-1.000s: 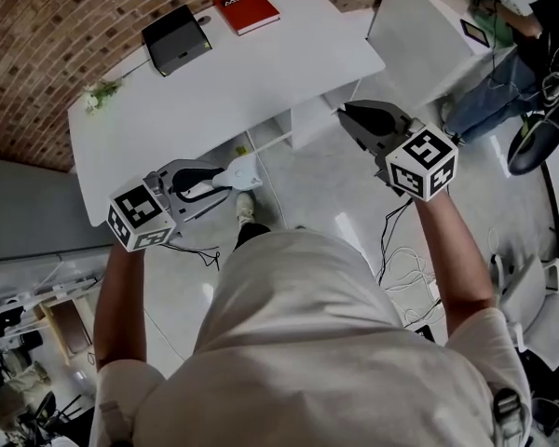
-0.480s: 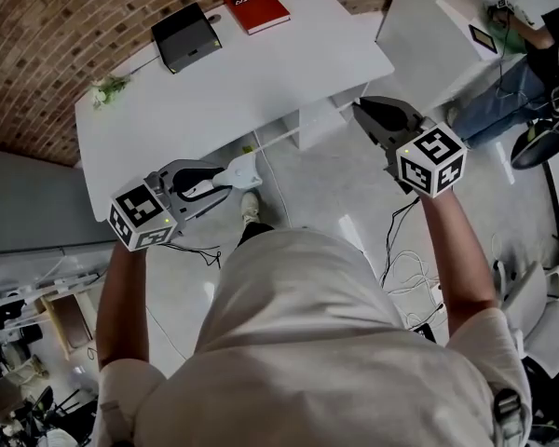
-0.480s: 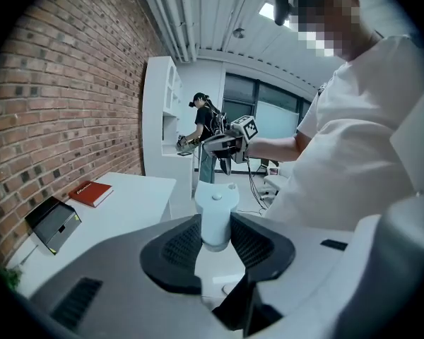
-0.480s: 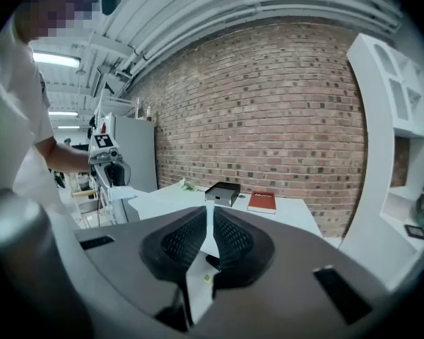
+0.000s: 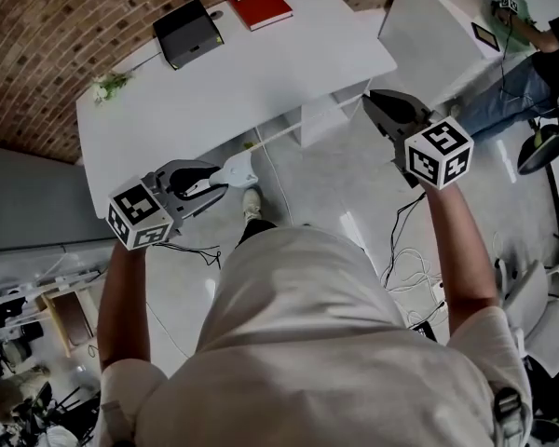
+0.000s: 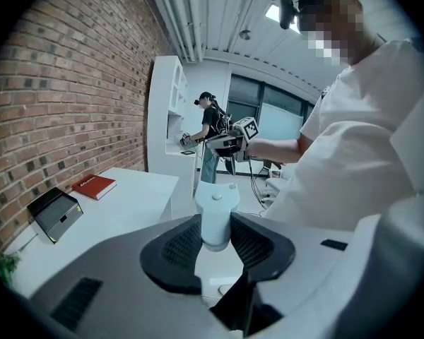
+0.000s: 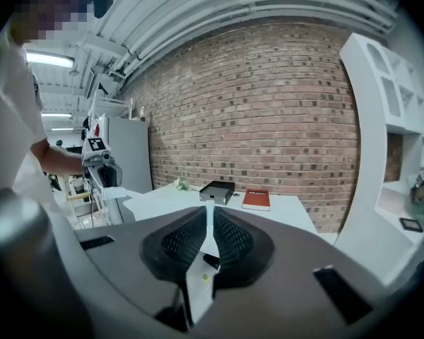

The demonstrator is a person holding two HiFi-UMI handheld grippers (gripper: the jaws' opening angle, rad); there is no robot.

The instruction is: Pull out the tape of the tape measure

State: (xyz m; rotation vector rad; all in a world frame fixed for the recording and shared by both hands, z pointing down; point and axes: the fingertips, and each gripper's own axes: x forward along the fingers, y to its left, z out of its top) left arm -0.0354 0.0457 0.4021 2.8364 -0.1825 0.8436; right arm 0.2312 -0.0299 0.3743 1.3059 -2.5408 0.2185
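Office/lab w/ brick wall (image 5: 37,26), white desk (image 5: 261,73), floor cables (image 5: 400,259)

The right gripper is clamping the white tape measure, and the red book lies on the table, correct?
No. The left gripper clamps the white tape measure, as the left gripper view shows. The red book does lie on the table.

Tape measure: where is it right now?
Head view, left side: the tape measure is clamped in the left tool, just off the white desk's near edge.
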